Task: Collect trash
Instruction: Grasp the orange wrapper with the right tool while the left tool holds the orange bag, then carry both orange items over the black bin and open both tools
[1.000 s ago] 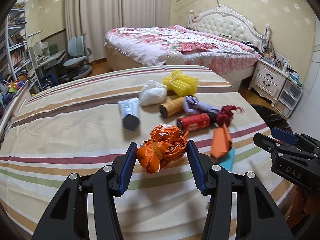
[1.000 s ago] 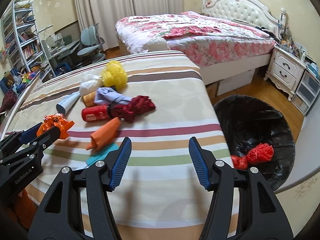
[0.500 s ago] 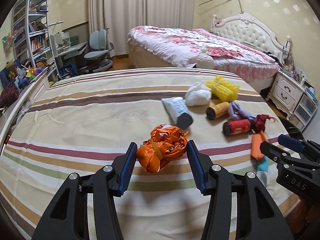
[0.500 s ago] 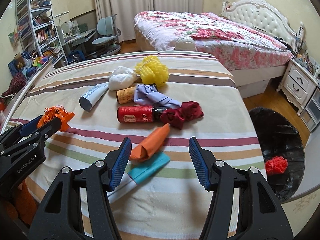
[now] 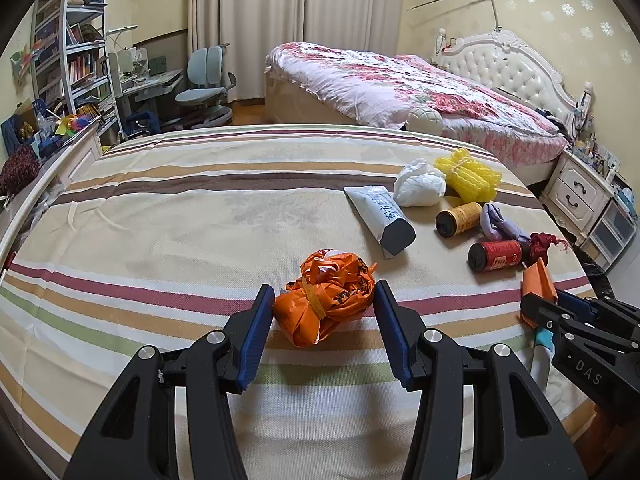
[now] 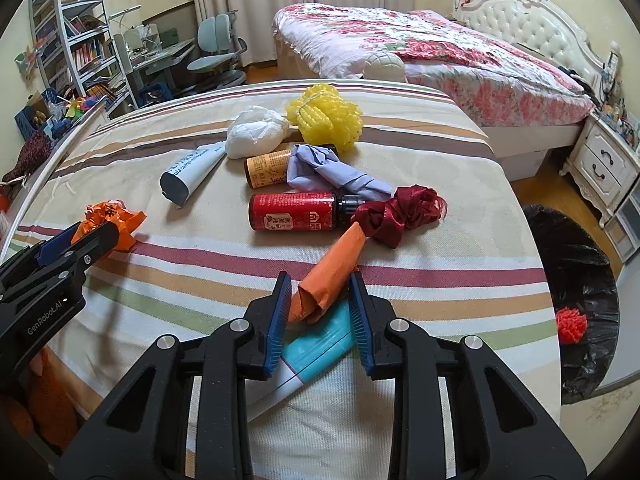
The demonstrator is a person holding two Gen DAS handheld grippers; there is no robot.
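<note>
Two grabs going at once here, and the layout explains why. Everything's easiest to place off the red can [image 6: 292, 212] lying on its side mid-bedspread [image 5: 200, 208]. The left gripper [image 5: 324, 312] is clamped on a crumpled orange plastic bag [image 5: 326, 298], well to the left of the can from the right wrist view, pads pressing both sides of the wad, which makes sense for something that soft and springy.

The right gripper [image 6: 318, 304] sits nearer the camera than the can, jaws closing around the fat end of an orange paper roll [image 6: 332, 272] that slants up toward the can's cap end. I'd say it goes for that end because it's the closest bit and sticks up off the teal packet [image 6: 320, 344] lying under it. Pads look close but I can't swear they're squeezing yet.

Black-lined trash bin [image 6: 580, 280] is on the floor well right of the can, off the bed edge, so the right side is presumably the shorter haul.
</note>
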